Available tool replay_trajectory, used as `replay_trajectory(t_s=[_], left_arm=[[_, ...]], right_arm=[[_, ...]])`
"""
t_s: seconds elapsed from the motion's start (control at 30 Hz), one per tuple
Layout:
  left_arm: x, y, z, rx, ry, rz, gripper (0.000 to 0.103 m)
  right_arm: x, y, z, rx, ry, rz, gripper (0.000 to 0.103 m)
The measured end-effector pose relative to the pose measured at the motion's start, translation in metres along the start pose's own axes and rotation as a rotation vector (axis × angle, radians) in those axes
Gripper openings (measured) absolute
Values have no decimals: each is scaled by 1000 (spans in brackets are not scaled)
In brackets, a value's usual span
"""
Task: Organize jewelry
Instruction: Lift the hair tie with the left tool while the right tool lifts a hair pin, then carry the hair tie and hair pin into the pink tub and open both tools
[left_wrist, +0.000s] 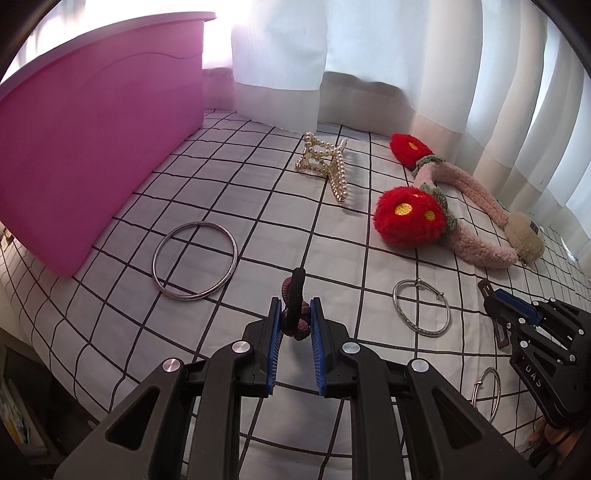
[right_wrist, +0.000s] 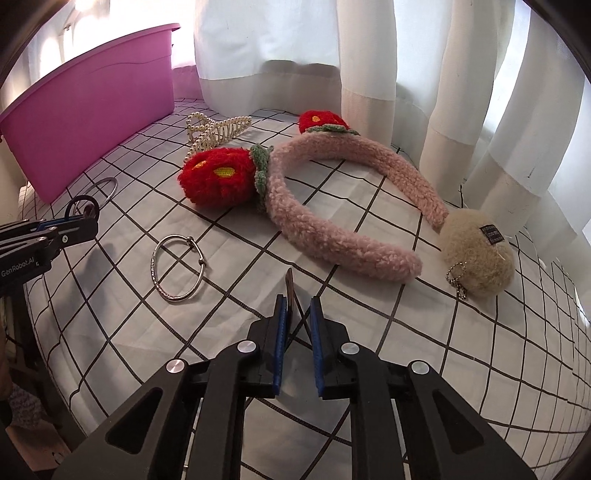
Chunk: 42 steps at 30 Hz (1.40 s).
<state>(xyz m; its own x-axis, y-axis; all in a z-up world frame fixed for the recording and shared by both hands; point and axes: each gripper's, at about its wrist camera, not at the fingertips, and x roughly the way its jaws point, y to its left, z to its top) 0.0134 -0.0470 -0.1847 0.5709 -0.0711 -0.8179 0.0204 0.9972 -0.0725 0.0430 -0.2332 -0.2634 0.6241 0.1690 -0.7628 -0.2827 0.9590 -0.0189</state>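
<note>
My left gripper (left_wrist: 295, 306) is shut on a black hair tie (left_wrist: 297, 284) with a purplish knit piece; it hangs just above the checked sheet (left_wrist: 258, 206). In the right wrist view this gripper (right_wrist: 85, 218) sits at the left edge. My right gripper (right_wrist: 297, 301) holds a thin brown hair clip (right_wrist: 290, 288) upright between its blue pads, low over the sheet. The left wrist view shows it (left_wrist: 495, 299) at the right. On the sheet lie a large silver bangle (left_wrist: 192, 296), a smaller bangle (right_wrist: 153, 266) and a pearl claw clip (left_wrist: 325, 162).
A pink bin (left_wrist: 92, 147) stands at the left on the sheet. A fluffy pink headband with red flowers (right_wrist: 314, 229) and a beige pompom keychain (right_wrist: 476, 251) lie to the right. White curtains (right_wrist: 369, 55) hang behind. Another small ring (left_wrist: 476, 391) lies near the bed's front edge.
</note>
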Motion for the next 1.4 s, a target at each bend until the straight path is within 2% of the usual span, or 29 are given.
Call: replay_trajectory(t_s=[0.17, 0.37, 0.7, 0.87, 1.07, 1.23, 1.4], left_arm=[[-10, -1, 9, 0, -21, -3, 16], [-36, 1, 27, 0, -61, -12, 16], [-116, 35, 79, -30, -184, -24, 16], [-160, 71, 108, -64, -264, -10, 16], [-194, 135, 142, -114, -351, 57, 16], [-191, 195, 168, -159, -359, 152, 16], [-162, 245, 181, -199, -297, 206, 16]], right_arm=[[-16, -6, 5, 50, -32, 22, 12], [-43, -1, 28, 57, -80, 35, 12], [-105, 40, 105, -7, -224, 102, 12], [-130, 77, 156, -49, -319, 163, 12], [-144, 134, 220, -93, -406, 277, 12], [-128, 191, 269, -139, -405, 371, 12], [-91, 245, 305, -207, -336, 418, 12]])
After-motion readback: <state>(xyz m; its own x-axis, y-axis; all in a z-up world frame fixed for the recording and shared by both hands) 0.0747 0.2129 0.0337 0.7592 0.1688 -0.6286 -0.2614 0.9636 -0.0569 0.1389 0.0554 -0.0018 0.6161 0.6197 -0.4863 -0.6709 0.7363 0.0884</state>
